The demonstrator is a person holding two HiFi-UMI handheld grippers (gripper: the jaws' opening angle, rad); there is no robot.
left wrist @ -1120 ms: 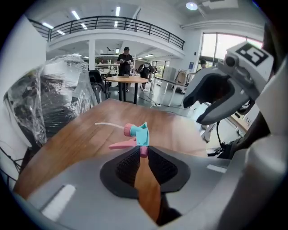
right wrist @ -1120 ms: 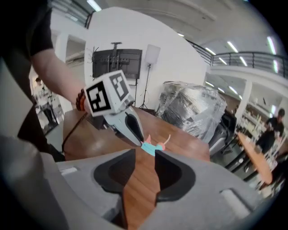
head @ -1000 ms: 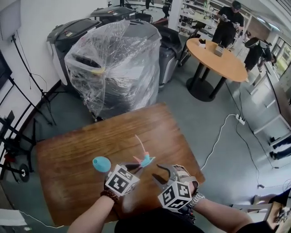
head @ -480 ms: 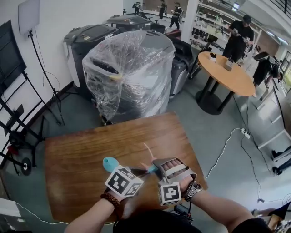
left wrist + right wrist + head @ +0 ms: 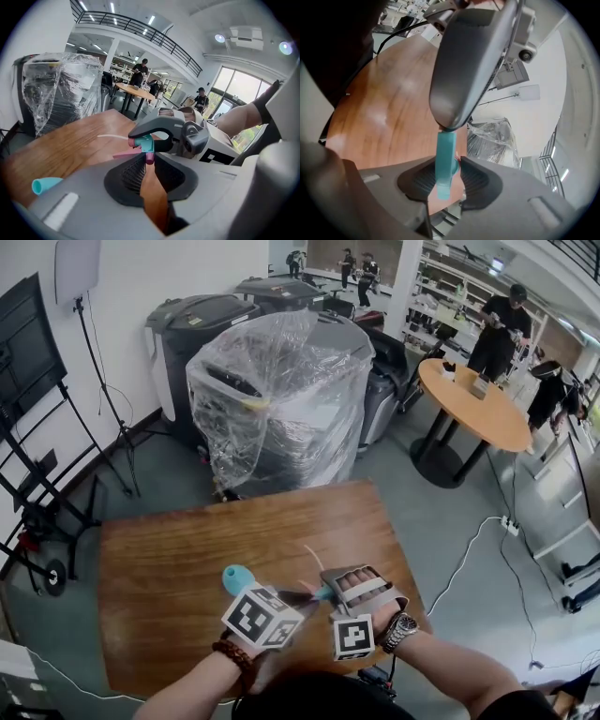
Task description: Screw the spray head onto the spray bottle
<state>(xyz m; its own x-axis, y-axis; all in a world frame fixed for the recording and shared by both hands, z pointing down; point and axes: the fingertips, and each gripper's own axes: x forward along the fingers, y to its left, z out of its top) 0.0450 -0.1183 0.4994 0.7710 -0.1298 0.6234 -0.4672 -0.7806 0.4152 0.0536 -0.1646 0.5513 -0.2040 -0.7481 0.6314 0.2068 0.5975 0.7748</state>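
The spray head (image 5: 144,142) is teal with a pink trigger and a thin white tube (image 5: 111,137). My left gripper (image 5: 149,160) is shut on its pink lower end, just above the wooden table (image 5: 178,568). My right gripper (image 5: 446,174) has come from the right, and its jaws are closing with the teal body (image 5: 445,157) between the pads, touching them. In the head view both grippers meet near the table's front edge, left (image 5: 302,597) and right (image 5: 328,590). The teal spray bottle (image 5: 237,578) lies apart on the table, left of them.
Beyond the table's far edge stands a plastic-wrapped machine (image 5: 281,390) next to grey bins (image 5: 192,324). A round orange table (image 5: 478,409) with people near it is at the back right. A white cable (image 5: 469,549) runs over the floor on the right.
My right gripper, apart from the spray head a second ago, has swung in over it and now closes around its teal body. My left gripper keeps its hold.
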